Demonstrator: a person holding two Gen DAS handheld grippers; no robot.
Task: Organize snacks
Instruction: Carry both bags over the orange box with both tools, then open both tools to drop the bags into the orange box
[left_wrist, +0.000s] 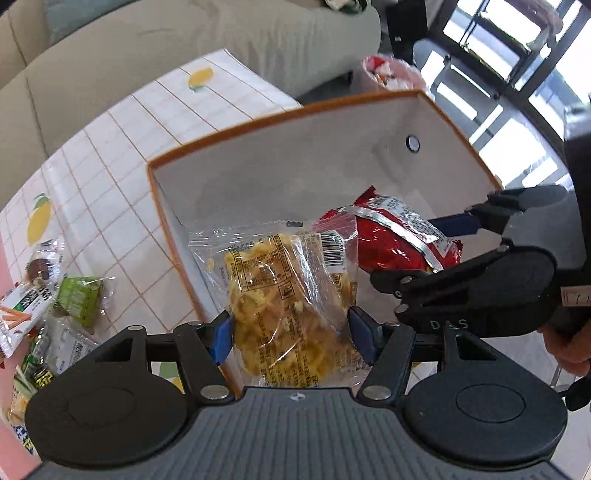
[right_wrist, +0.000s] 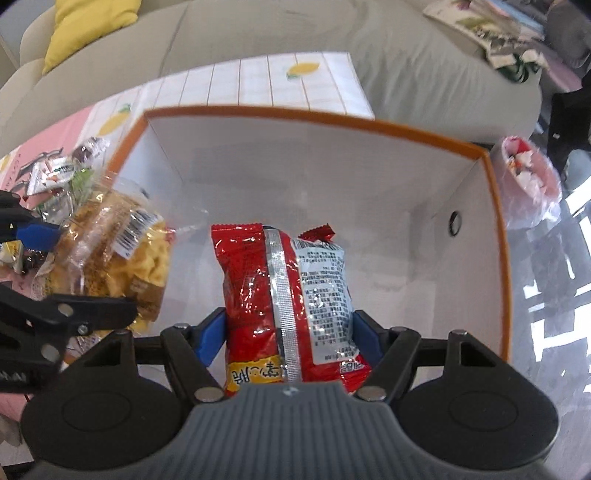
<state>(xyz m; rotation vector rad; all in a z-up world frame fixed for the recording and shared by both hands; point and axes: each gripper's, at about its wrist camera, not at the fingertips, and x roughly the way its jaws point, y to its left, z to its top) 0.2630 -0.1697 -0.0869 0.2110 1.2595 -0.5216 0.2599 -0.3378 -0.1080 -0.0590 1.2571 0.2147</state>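
Grippers both loaded: left gripper clamps the clear noodle pack at the box's left wall, right gripper pinches the red snack bag, long axis pointing forward, already over the white box. Right's probably nearer to dropping in.

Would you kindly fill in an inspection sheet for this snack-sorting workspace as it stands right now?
Surface: tiled lemon-print tablecloth.
Job's things: white box with orange rim; clear bag of yellow snacks; red packet.
Clutter: small snack packets piled left of the box.
Grippers: left hand-held gripper shut on the clear bag; right hand-held gripper shut on the red packet, both over the box.
Cables: nothing seen.
Surroundings: beige sofa, yellow cushion.
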